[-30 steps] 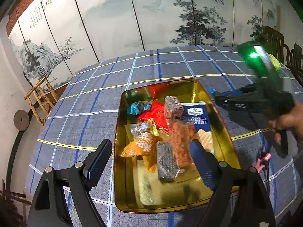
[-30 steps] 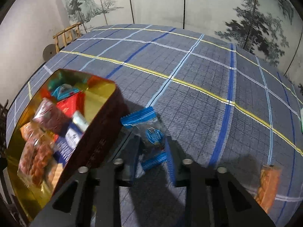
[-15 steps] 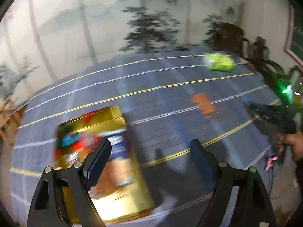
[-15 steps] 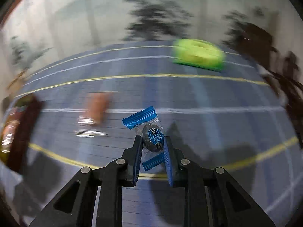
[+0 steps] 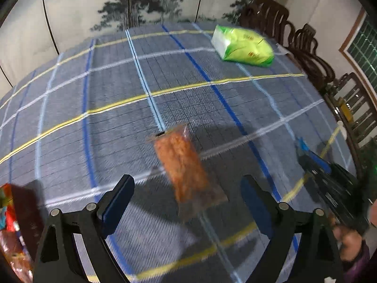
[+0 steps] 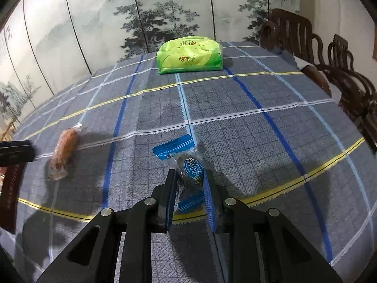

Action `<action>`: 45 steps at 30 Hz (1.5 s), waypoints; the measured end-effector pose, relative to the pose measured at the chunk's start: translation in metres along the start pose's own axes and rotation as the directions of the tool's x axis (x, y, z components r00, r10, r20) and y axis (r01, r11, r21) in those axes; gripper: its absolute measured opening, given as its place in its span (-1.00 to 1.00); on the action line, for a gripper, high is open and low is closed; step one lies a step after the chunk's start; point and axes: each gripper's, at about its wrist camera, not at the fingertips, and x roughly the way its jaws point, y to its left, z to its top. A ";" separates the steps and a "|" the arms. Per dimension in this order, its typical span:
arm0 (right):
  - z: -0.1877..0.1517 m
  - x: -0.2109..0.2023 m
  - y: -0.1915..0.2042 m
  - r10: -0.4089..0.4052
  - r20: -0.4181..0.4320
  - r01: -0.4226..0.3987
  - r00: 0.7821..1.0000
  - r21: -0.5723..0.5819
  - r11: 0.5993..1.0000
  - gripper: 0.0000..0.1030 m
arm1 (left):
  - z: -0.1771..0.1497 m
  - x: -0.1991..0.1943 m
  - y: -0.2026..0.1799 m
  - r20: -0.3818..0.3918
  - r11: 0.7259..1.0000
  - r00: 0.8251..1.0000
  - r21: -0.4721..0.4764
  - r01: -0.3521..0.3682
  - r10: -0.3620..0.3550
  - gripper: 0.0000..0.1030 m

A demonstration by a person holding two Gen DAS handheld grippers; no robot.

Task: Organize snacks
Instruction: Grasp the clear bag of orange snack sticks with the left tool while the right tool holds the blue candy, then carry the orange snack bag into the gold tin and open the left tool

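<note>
**Orange packet now lies between your left fingers, blue candy held on the right**

Orange and crumbly under clear wrap, the snack packet (image 5: 186, 165) sits on the checked tabletop (image 5: 117, 89), and your left gripper (image 5: 186, 202) hangs over its near end. A second ago that view was filled by the gold tin of sorted snacks; now only a sliver of the tin (image 5: 9, 231) shows at 9 o'clock, so you have swung away from it toward the loose items. The left fingers (image 5: 117, 202) stand wide and are opening further, with the packet's lower end between them but not pressed.

Your right gripper (image 6: 189, 186) is clamped on the blue-wrapped candy (image 6: 190, 169), as it was a second ago beside the tin; it now rides over open cloth, well apart from the tin. That likely means the candy has yet to go in.

The orange packet's long axis runs from 11 o'clock to 5 o'clock in the left view, its sealed clear tail toward you. The candy's long axis runs along the right fingers, crimped blue end pointing to 11 o'clock. A green tissue pack (image 6: 189, 55) rests at 12 o'clock, far across the tabletop
</note>
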 end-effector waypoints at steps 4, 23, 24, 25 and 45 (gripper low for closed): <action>0.000 0.002 -0.005 0.040 -0.002 -0.040 0.999 0.019 0.999 -0.54 | 0.008 0.022 0.002 -0.027 0.999 0.999 -0.025 -0.036 0.035 0.63; -0.002 0.002 -0.007 0.069 -0.007 -0.069 0.998 0.021 0.997 -0.53 | -0.062 -0.041 -0.041 0.140 0.983 0.975 0.044 -0.180 0.172 -0.37; -0.002 0.002 -0.005 0.059 -0.007 -0.059 0.998 0.012 0.998 -0.53 | -0.067 -0.048 -0.040 0.146 0.983 0.974 0.038 -0.180 0.173 -0.37; -0.002 0.002 -0.004 0.052 -0.008 -0.052 0.999 0.007 0.999 -0.53 | -0.075 -0.058 -0.038 0.154 0.983 0.972 0.029 -0.182 0.176 -0.37; -0.036 -0.036 0.051 0.050 -0.016 -0.051 0.999 -0.043 0.998 -0.55 | -0.192 -0.195 0.081 0.240 0.940 0.915 -0.192 -0.283 0.325 -0.37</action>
